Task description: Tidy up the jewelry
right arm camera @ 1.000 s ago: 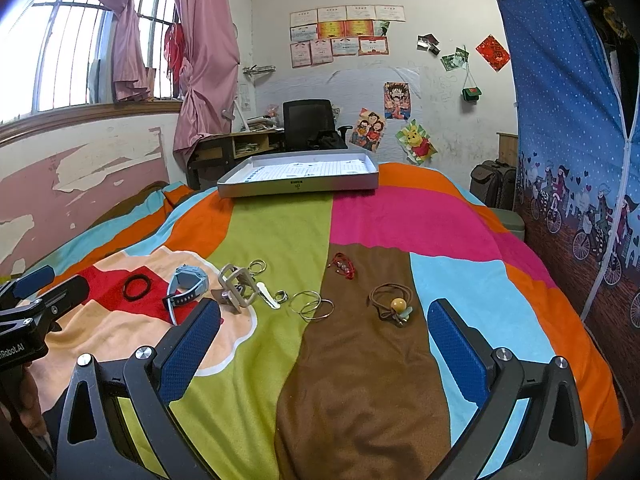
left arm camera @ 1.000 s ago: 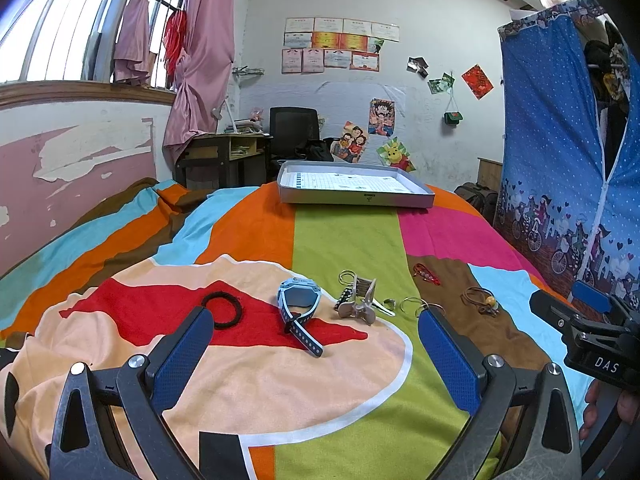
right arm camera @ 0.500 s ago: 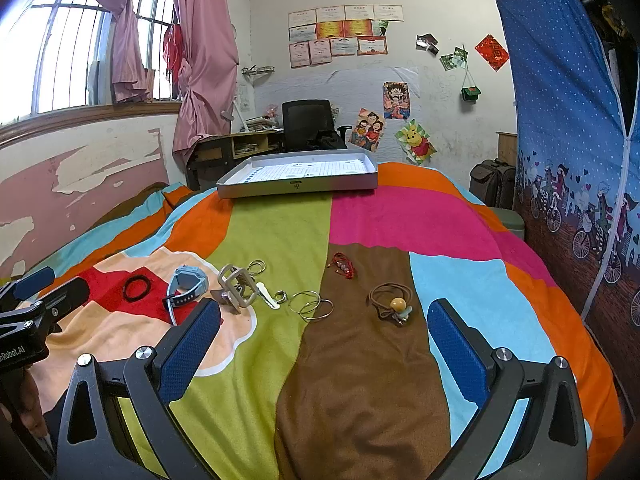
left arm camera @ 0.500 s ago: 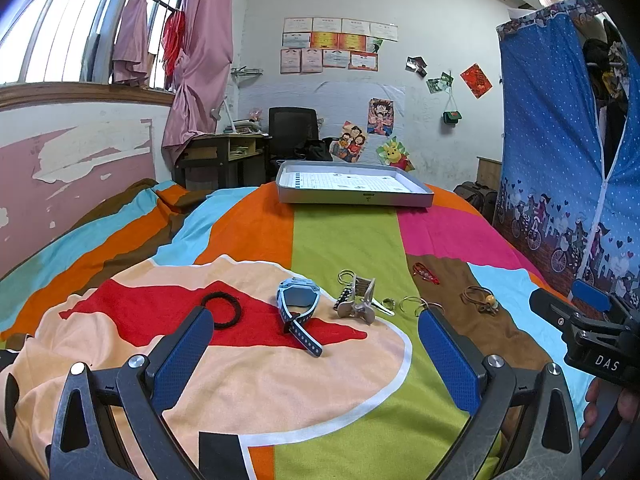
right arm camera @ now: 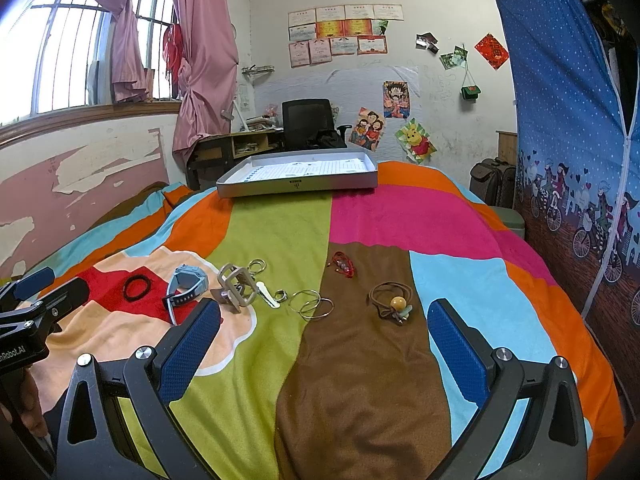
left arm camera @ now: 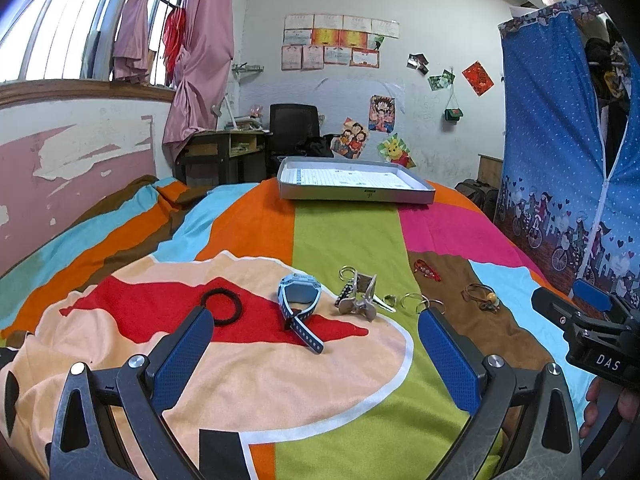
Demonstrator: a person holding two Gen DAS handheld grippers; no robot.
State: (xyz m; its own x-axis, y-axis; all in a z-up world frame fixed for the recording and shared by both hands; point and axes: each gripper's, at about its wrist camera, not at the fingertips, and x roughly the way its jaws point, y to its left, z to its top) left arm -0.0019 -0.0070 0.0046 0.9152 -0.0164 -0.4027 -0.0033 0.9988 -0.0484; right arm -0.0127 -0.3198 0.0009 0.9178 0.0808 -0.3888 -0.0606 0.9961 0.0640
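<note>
Jewelry lies in a row across the striped bedspread: a black hair band [left arm camera: 222, 306], a light blue watch [left arm camera: 299, 300], a beige hair claw clip [left arm camera: 360, 298], thin silver bangles [right arm camera: 312, 305], a red string bracelet [right arm camera: 343, 265] and a brown hair tie with a yellow bead [right arm camera: 394, 304]. A shallow grey tray [left arm camera: 356, 186] sits at the far end of the bed. My left gripper [left arm camera: 316, 352] is open and empty, just short of the watch. My right gripper [right arm camera: 326, 346] is open and empty, just short of the bangles and hair tie.
The bedspread [right arm camera: 400, 224] covers the whole bed. A peeling pink wall [left arm camera: 60, 160] runs along the left. A blue fabric wardrobe [right arm camera: 580, 160] stands on the right. A desk and black chair [right arm camera: 308, 124] stand behind the tray.
</note>
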